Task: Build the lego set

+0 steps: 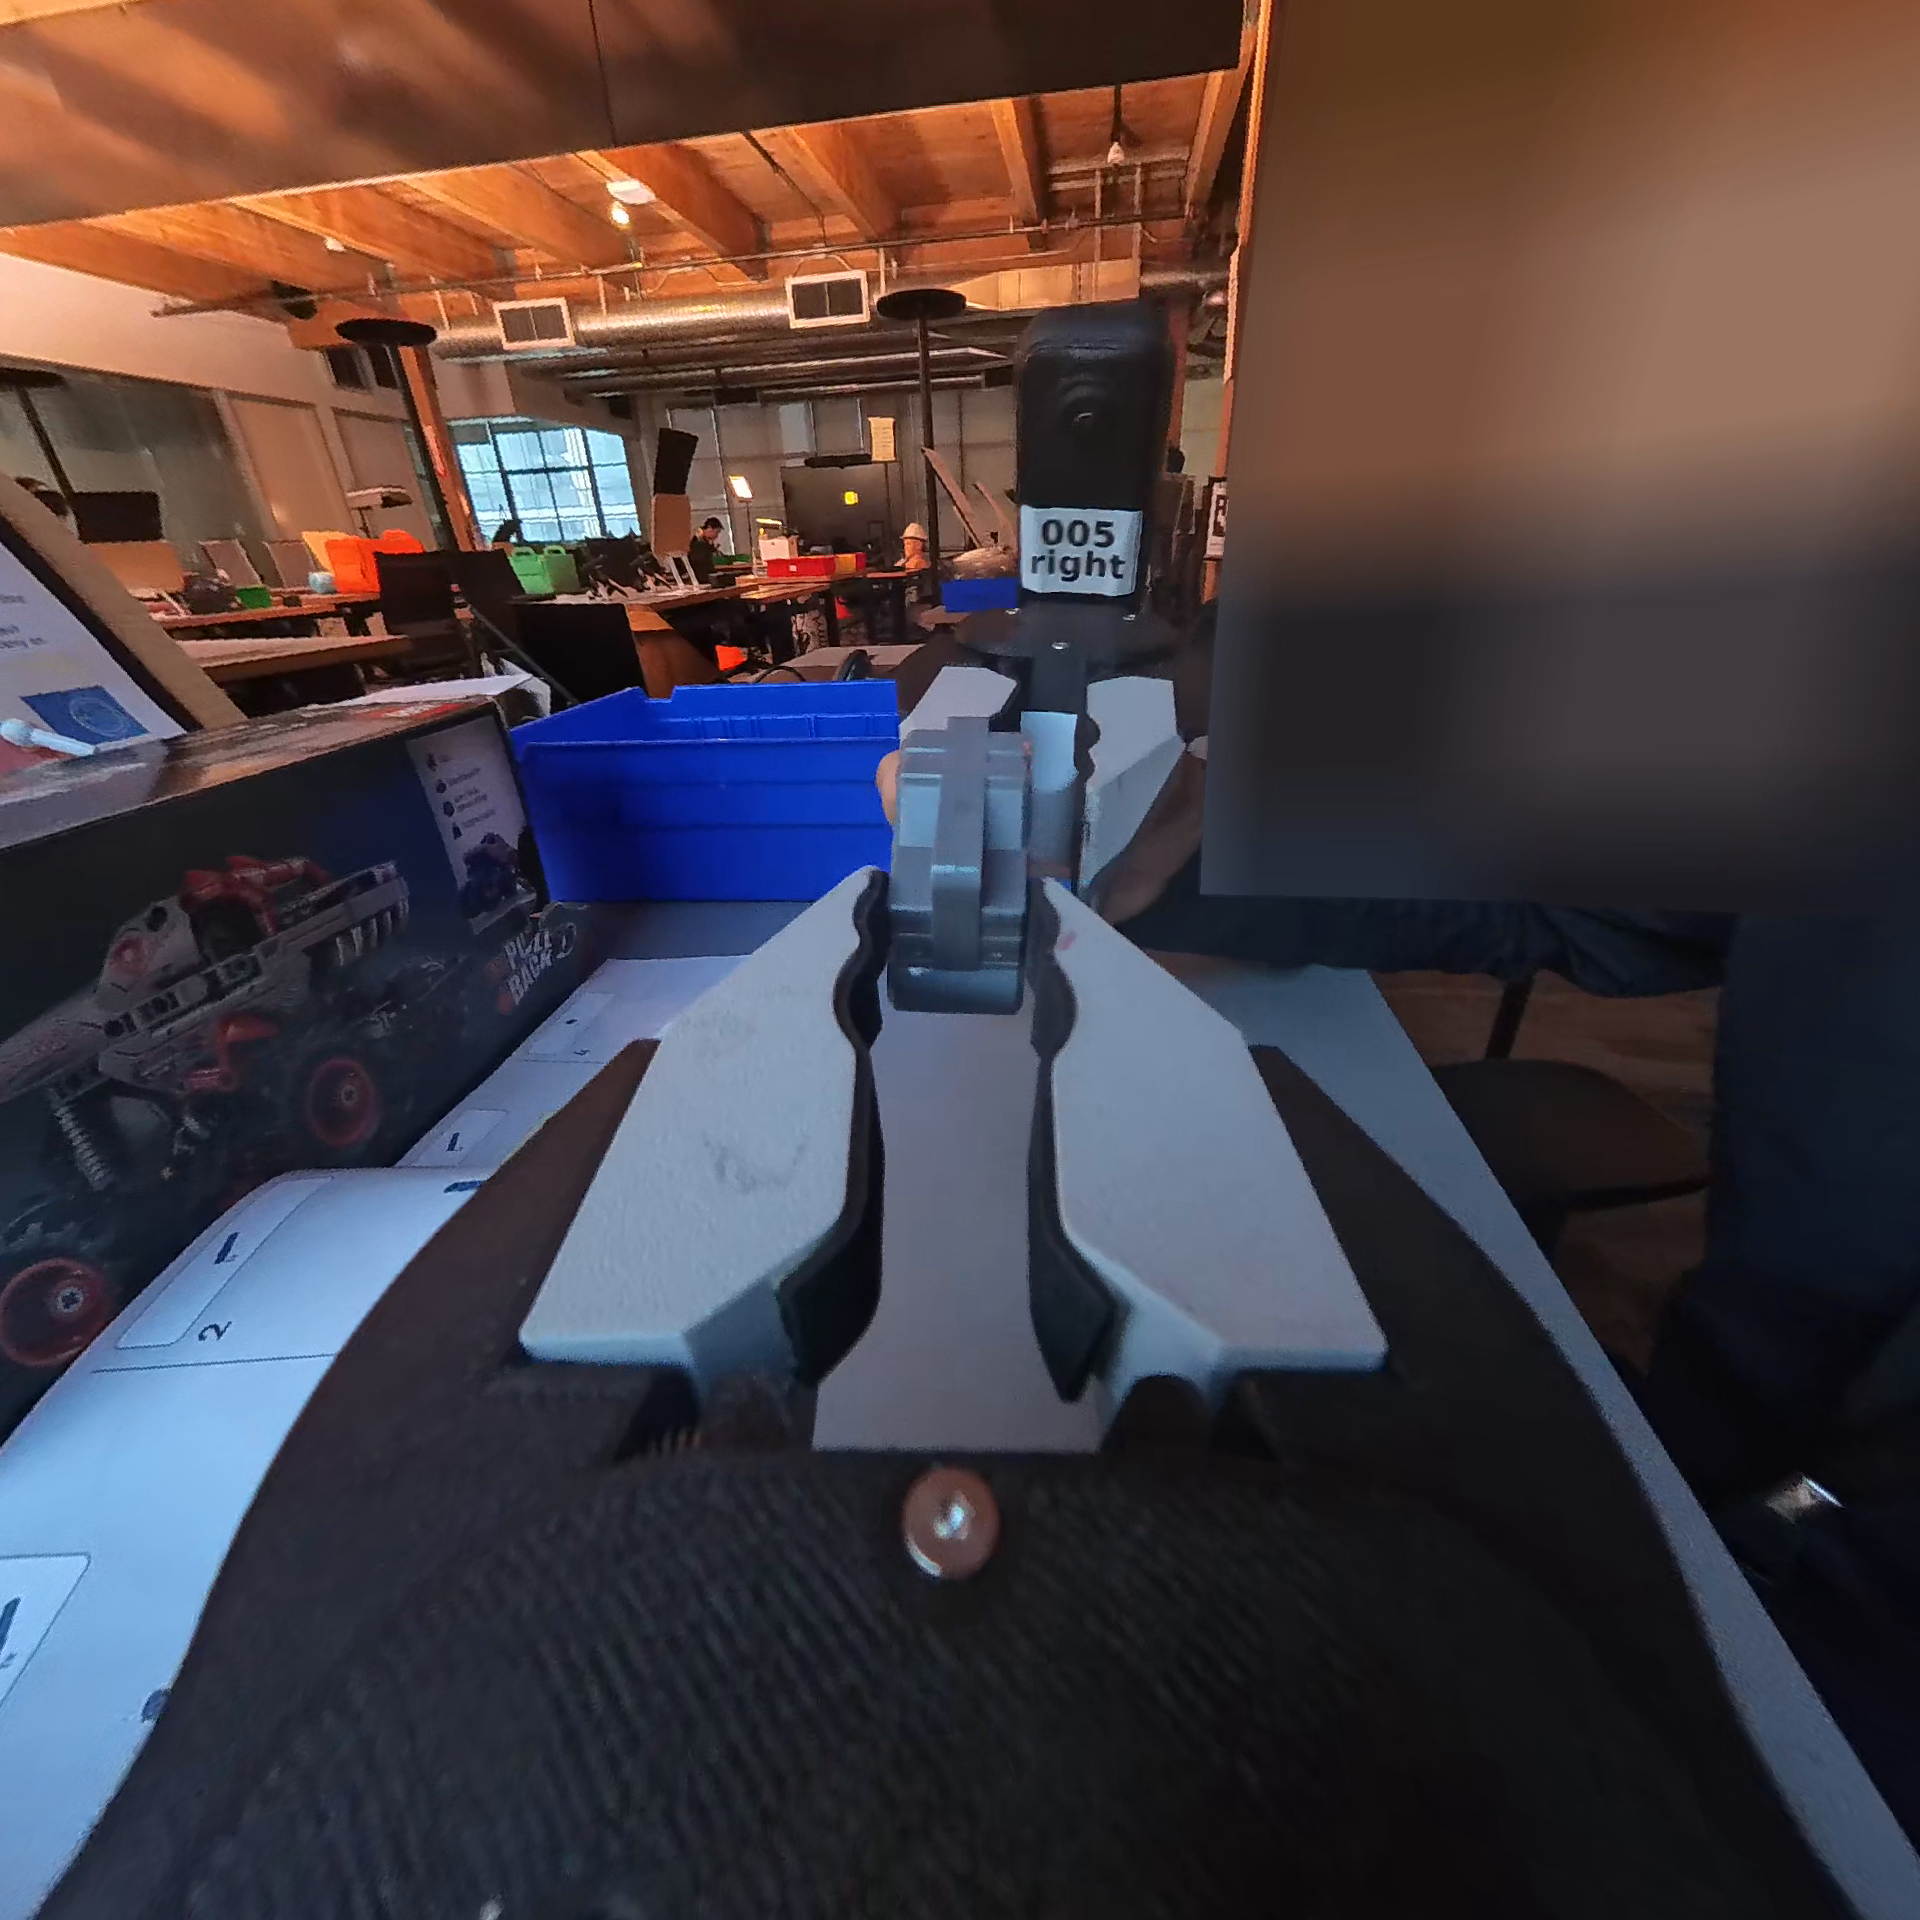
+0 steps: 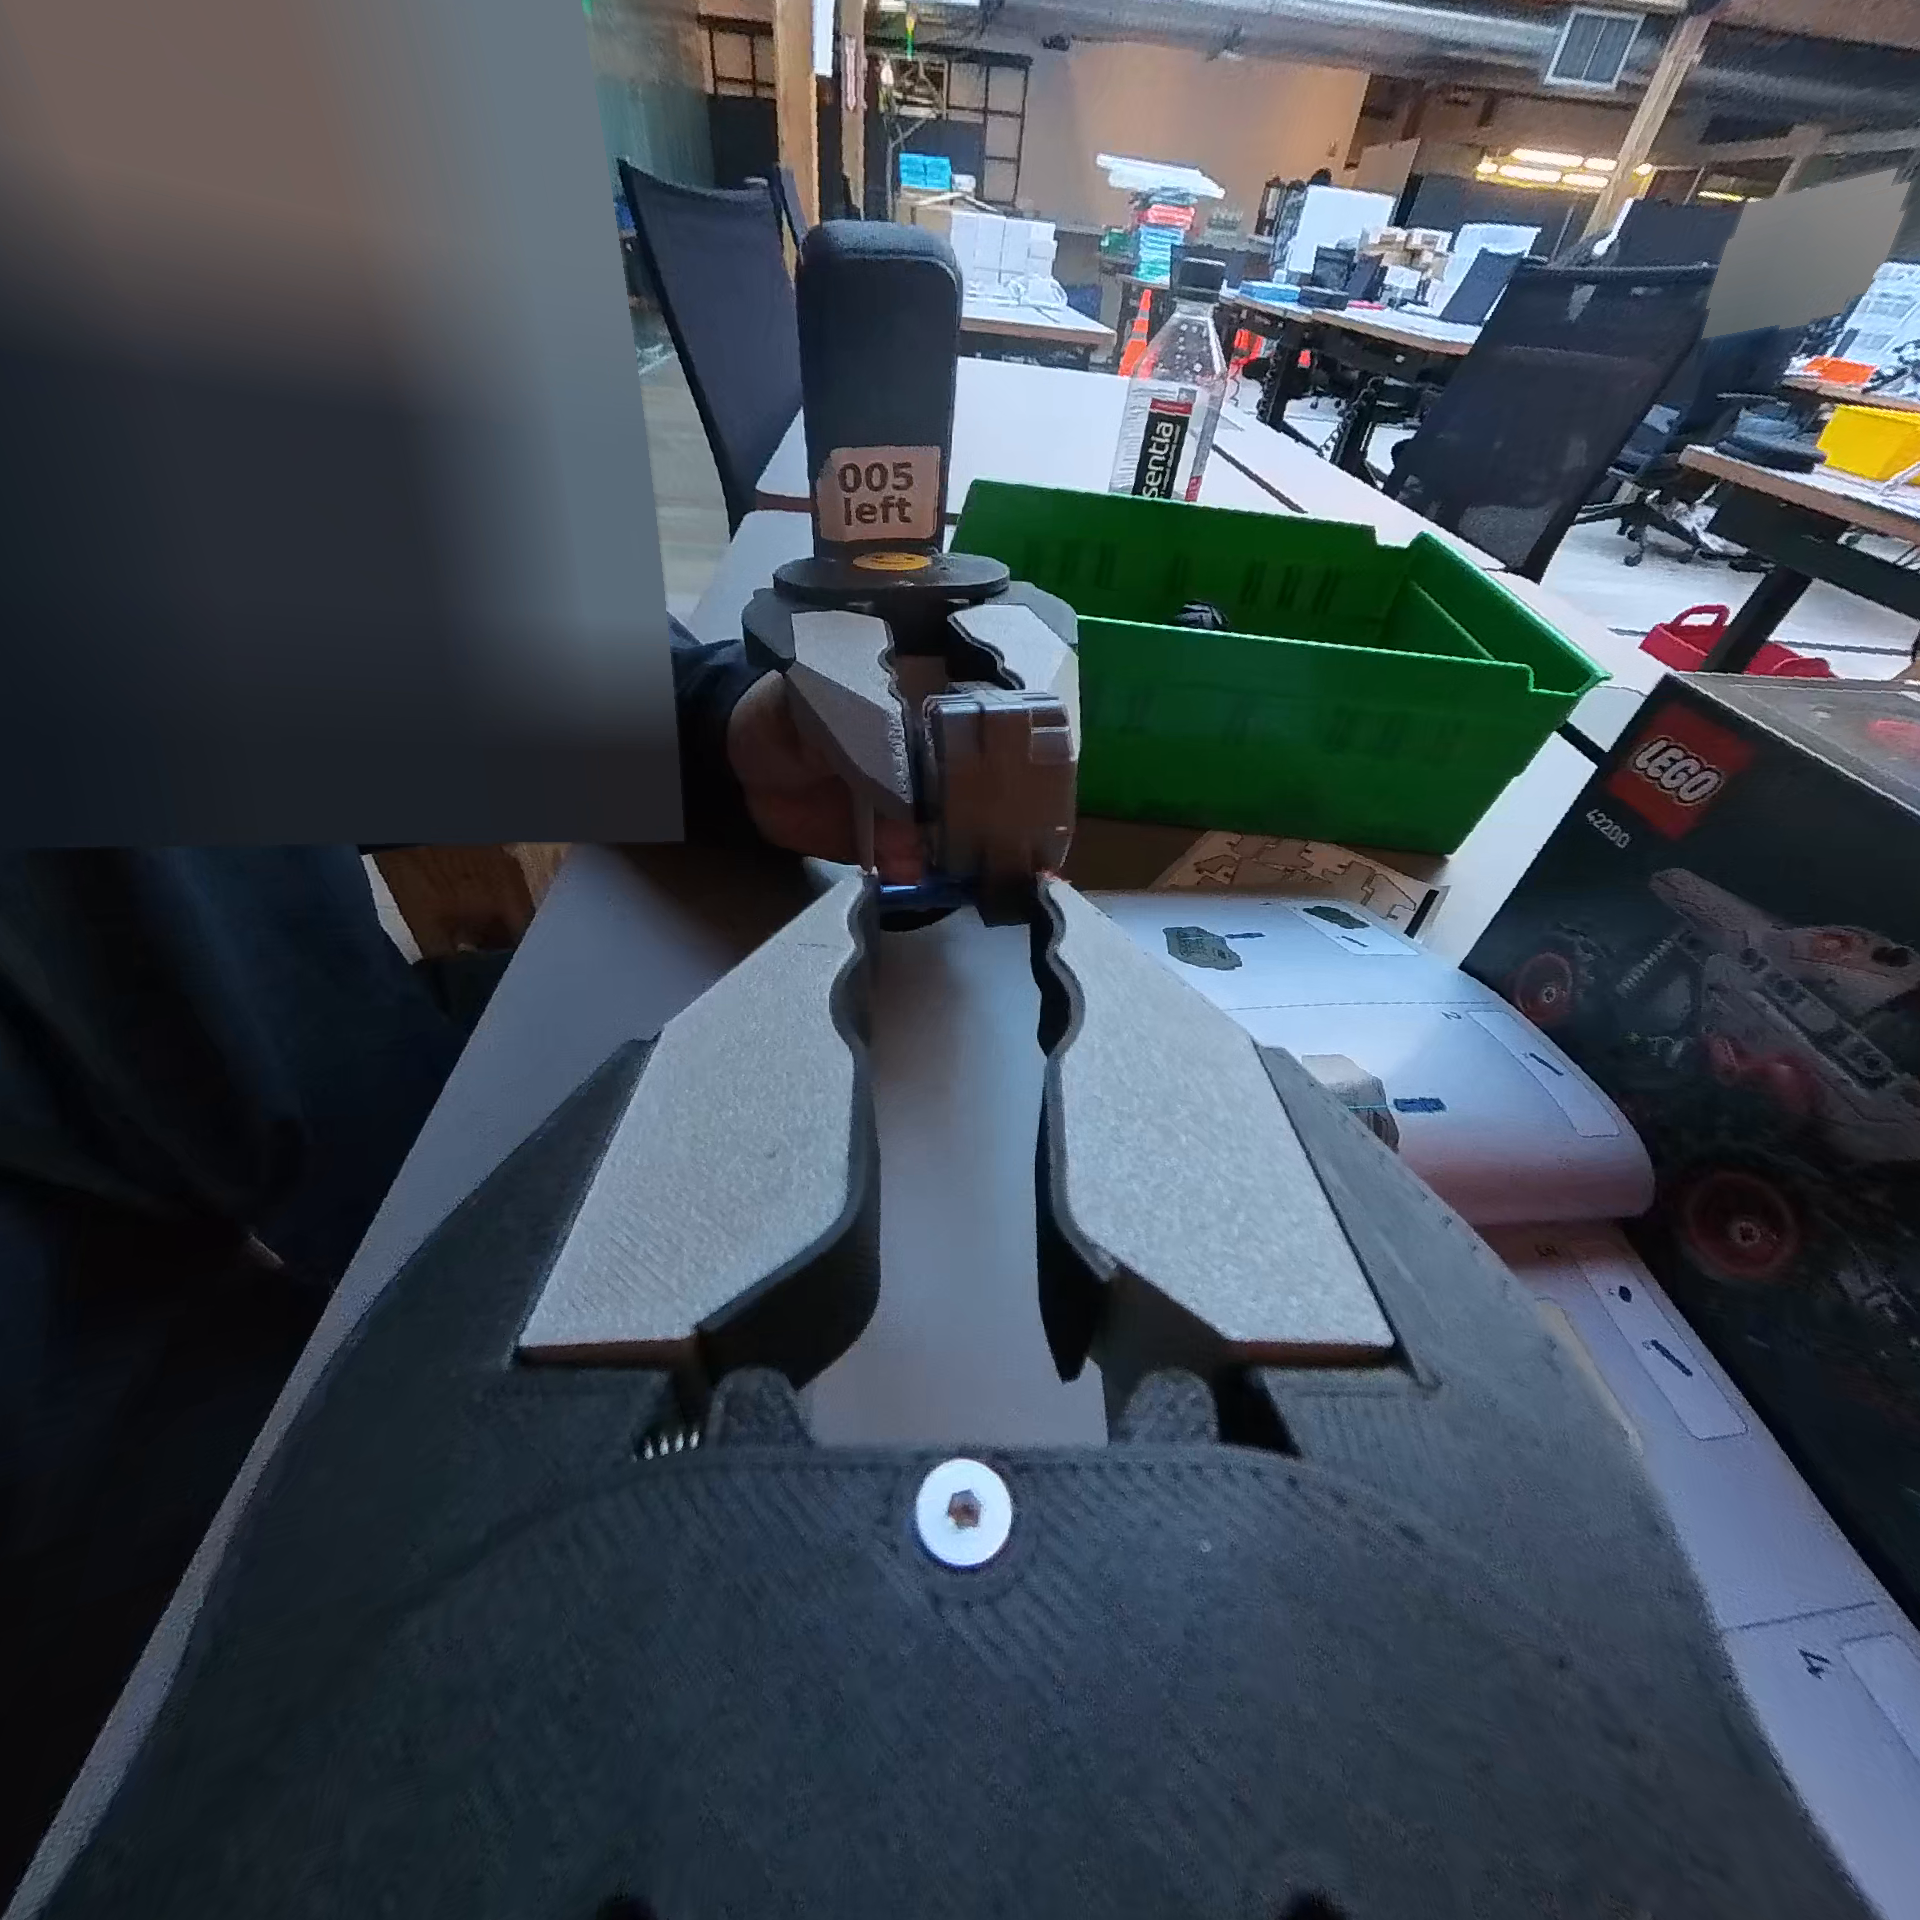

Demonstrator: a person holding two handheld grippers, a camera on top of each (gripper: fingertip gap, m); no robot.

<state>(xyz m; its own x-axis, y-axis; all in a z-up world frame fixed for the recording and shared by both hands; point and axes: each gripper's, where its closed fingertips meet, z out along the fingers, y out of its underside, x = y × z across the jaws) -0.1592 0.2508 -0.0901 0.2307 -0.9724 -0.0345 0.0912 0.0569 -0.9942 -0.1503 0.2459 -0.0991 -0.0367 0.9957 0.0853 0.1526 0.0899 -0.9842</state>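
My left gripper is shut on a grey lego block and holds it upright above the table. The block also shows in the right wrist view, with the left gripper behind it. My right gripper faces it tip to tip, jaws nearly closed. A small blue pin lies crosswise between its fingertips, against the block's lower corner. In the left wrist view the right gripper sits just behind the block. A person's hand holds the left gripper.
The lego box stands at the left, with a blue bin behind it. An open instruction booklet lies on the grey table. A green bin and a water bottle stand farther off. The table edge is near. Both grippers' tips are close together, under 4 cm apart.
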